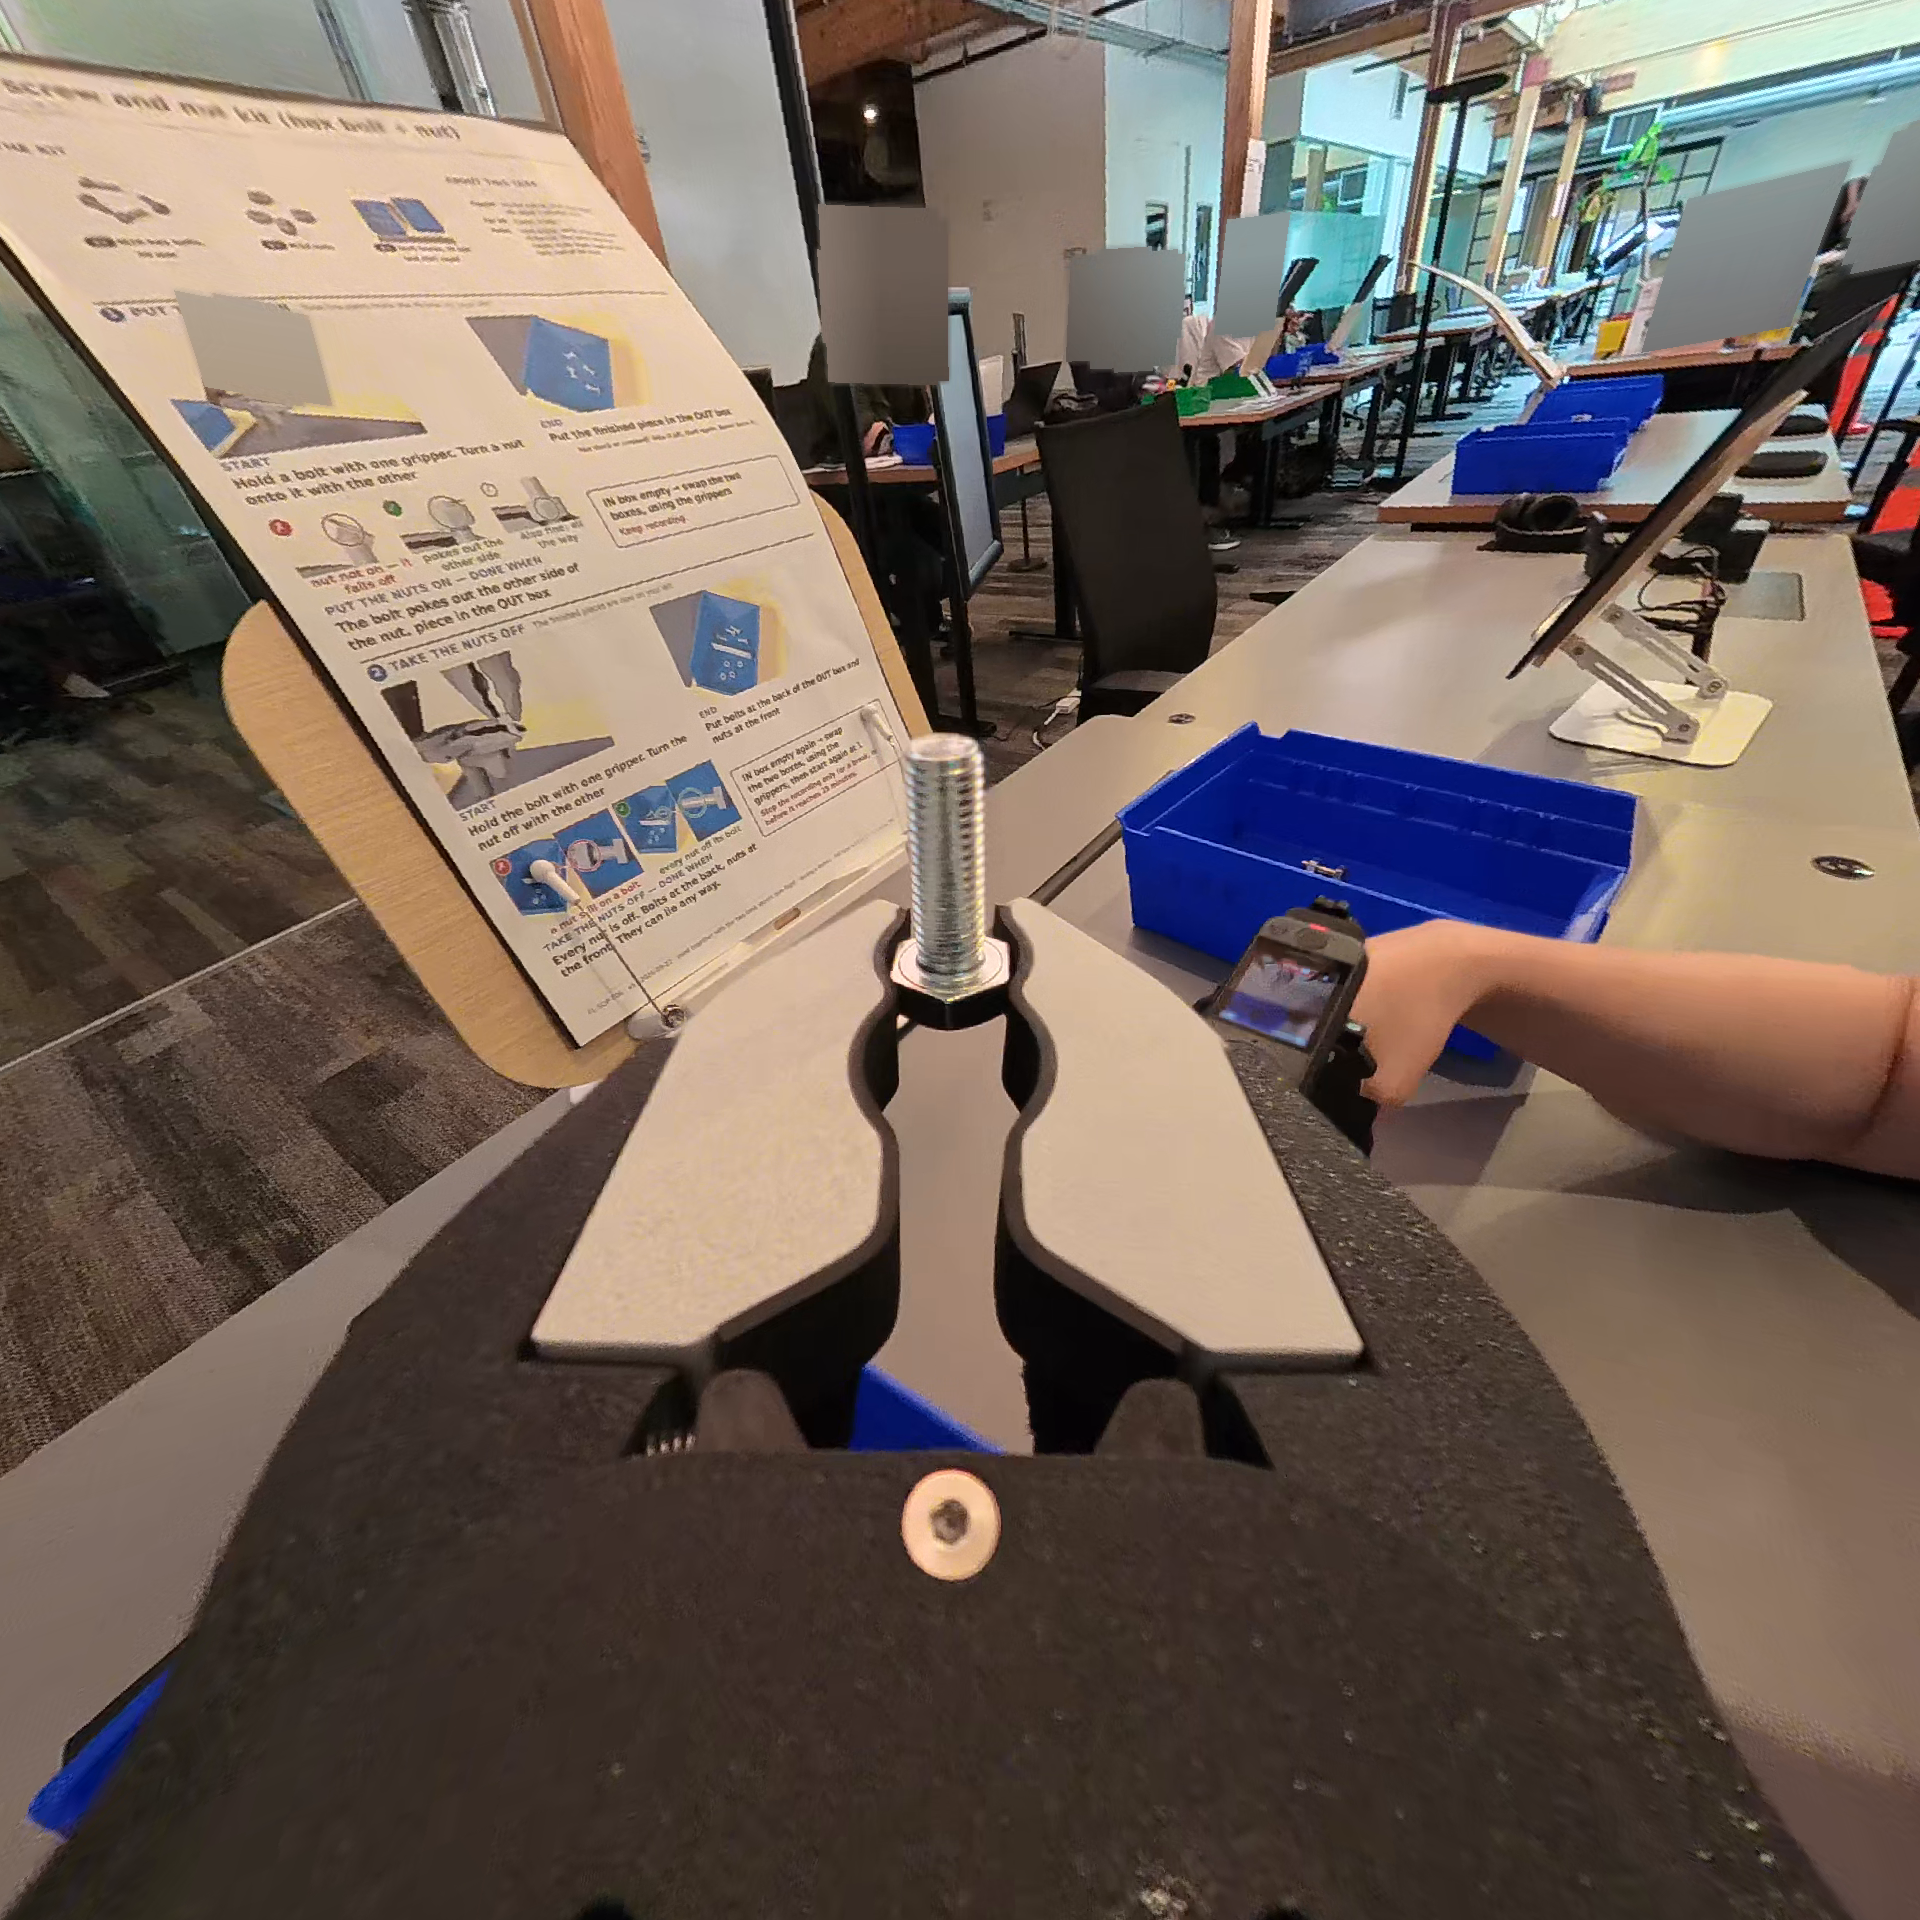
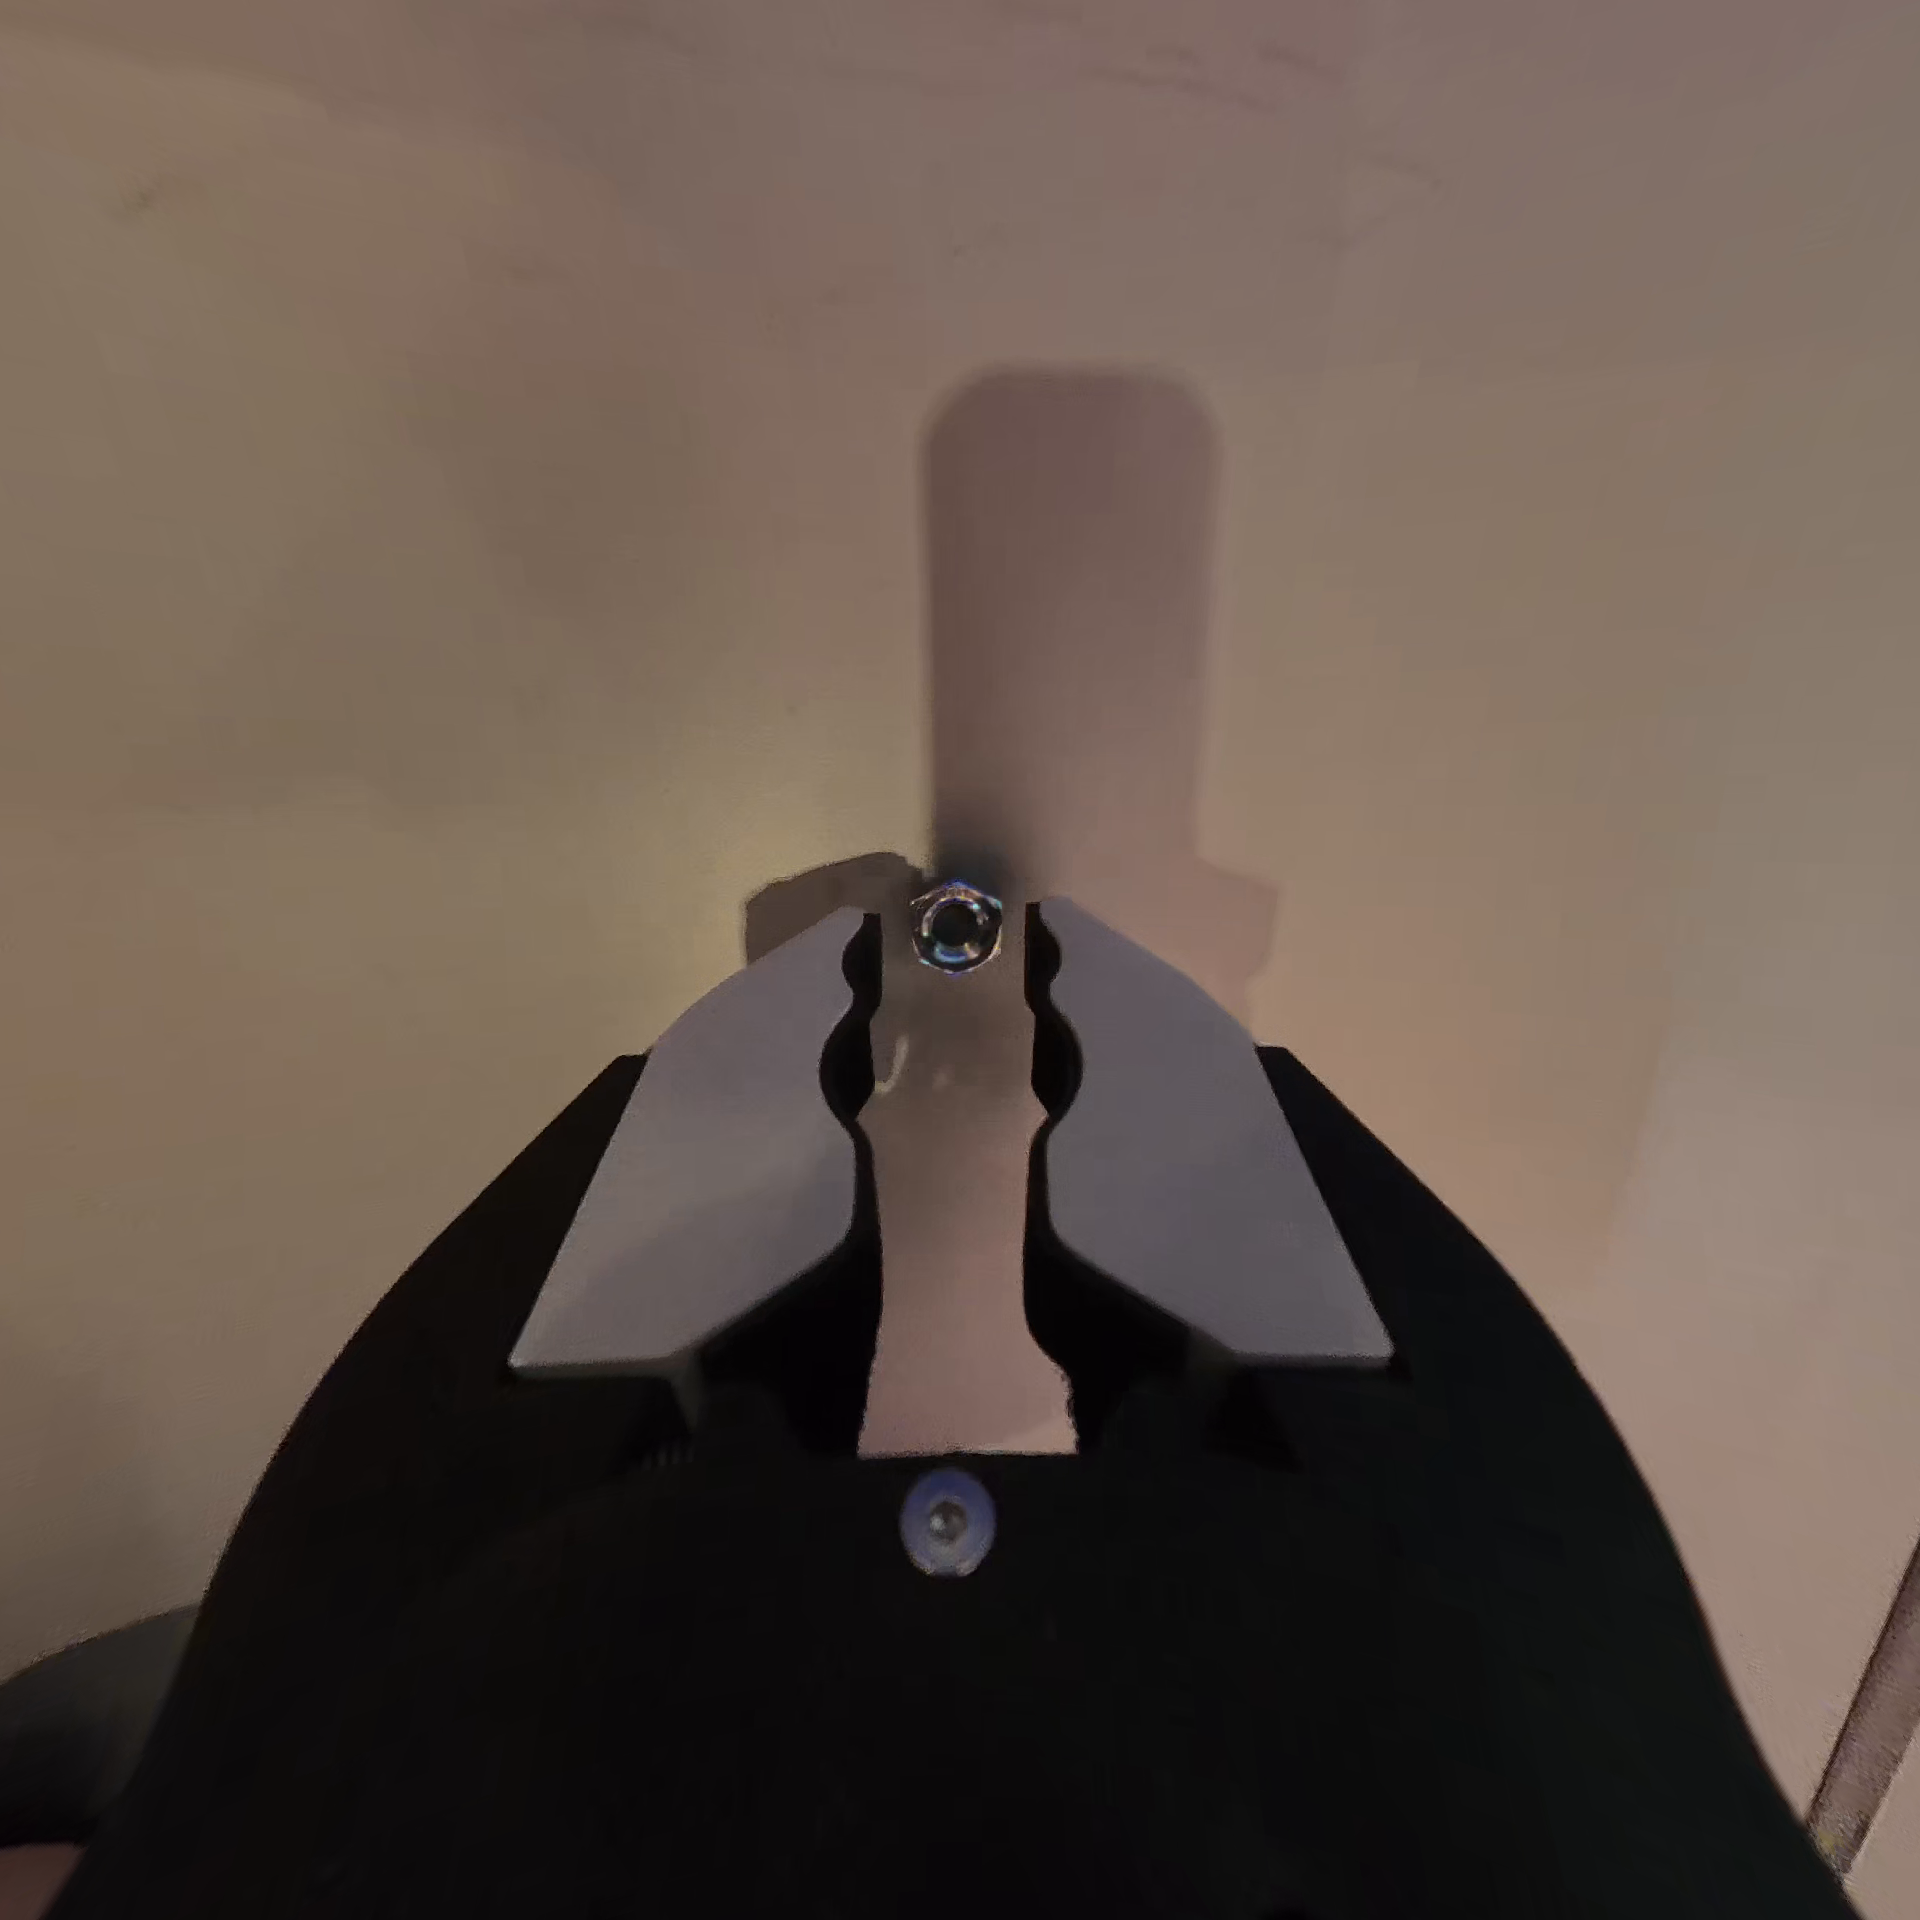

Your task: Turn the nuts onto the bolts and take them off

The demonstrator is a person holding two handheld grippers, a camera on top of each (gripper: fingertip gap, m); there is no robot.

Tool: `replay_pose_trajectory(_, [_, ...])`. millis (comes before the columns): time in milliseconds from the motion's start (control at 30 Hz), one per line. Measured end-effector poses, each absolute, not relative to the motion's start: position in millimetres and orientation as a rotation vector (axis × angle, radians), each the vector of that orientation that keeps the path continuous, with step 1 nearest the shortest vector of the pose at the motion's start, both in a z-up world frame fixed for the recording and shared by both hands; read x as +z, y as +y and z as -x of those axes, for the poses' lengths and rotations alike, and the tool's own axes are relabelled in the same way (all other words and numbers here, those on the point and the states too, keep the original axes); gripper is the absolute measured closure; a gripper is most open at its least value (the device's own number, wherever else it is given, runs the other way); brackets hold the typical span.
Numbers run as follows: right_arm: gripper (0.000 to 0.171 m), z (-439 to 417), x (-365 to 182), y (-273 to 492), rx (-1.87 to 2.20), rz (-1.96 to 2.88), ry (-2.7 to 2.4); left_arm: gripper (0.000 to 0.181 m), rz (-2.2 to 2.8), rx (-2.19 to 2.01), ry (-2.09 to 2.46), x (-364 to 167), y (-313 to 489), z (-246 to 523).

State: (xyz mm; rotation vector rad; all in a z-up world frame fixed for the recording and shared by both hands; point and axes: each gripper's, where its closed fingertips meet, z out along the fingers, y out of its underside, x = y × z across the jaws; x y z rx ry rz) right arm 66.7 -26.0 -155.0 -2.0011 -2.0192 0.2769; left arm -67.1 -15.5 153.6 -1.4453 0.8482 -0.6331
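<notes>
1. Left tongs (image 1: 948, 961), with flat grey finger plates on a black body, are closed on the hexagonal head of a silver threaded steel bolt (image 1: 943, 847). The head is seated in the notch at the tips, and the shank stands upright above them, with no nut on it.
2. Right tongs (image 2: 951, 925) are parted slightly, with a small silver hexagonal nut (image 2: 954, 930) between the tips. The nut's bore faces the camera. A narrow gap shows on each side of it, so it appears not to be gripped, though the dim, blurred view makes contact hard to judge.
3. Beyond the right tongs lies a plain, pale surface carrying soft shadows. Nothing else can be made out there.
4. Ahead and to the right of the left tongs, a shallow blue rectangular plastic bin (image 1: 1382, 831) sits on the grey table (image 1: 1403, 665). A small metal piece lies on the bin's floor.
5. Between that bin and the left tongs, a person's bare forearm and hand (image 1: 1423, 997) reach in from the right, holding the other device with its small lit screen.
6. Left of the bolt and behind it, a printed white instruction sheet (image 1: 447, 499) leans on a light wooden stand (image 1: 312, 790).
</notes>
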Motion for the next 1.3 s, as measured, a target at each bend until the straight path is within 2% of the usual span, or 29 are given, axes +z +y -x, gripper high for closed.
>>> replay_pose_trajectory(200, [0.153,-69.7,-161.3,-25.8,0.267,2.052,-2.038,0.166,1.475,-0.634,0.882,145.1,-10.9,60.2])
replay_pose_trajectory(300, [0.153,-67.8,-141.8,-33.4,0.317,1.996,-2.037,0.166,1.488,-0.644,0.897,140.3,-7.4,55.1])
replay_pose_trajectory(467, [0.153,-66.9,-33.9,-52.4,0.486,1.691,-1.844,0.167,1.520,-0.699,0.980,119.9,1.8,23.8])
replay_pose_trajectory(600, [0.153,-96.2,55.0,-58.5,0.630,1.499,-1.552,0.167,1.541,-0.871,1.155,94.2,-13.1,-34.0])
replay_pose_trajectory(733, [0.153,-129.1,99.5,-60.3,0.761,1.434,-1.361,0.167,1.540,-0.908,1.305,68.6,-30.3,-85.3])
replay_pose_trajectory(967, [0.153,-139.6,69.4,-61.5,0.608,1.430,-1.558,0.167,1.620,-0.823,1.604,2.2,-55.1,-135.6])
replay_pose_trajectory(1300, [0.153,-133.8,37.9,-70.7,0.566,1.436,-1.745,0.167,1.586,-0.761,1.775,-15.8,-73.1,-138.5])
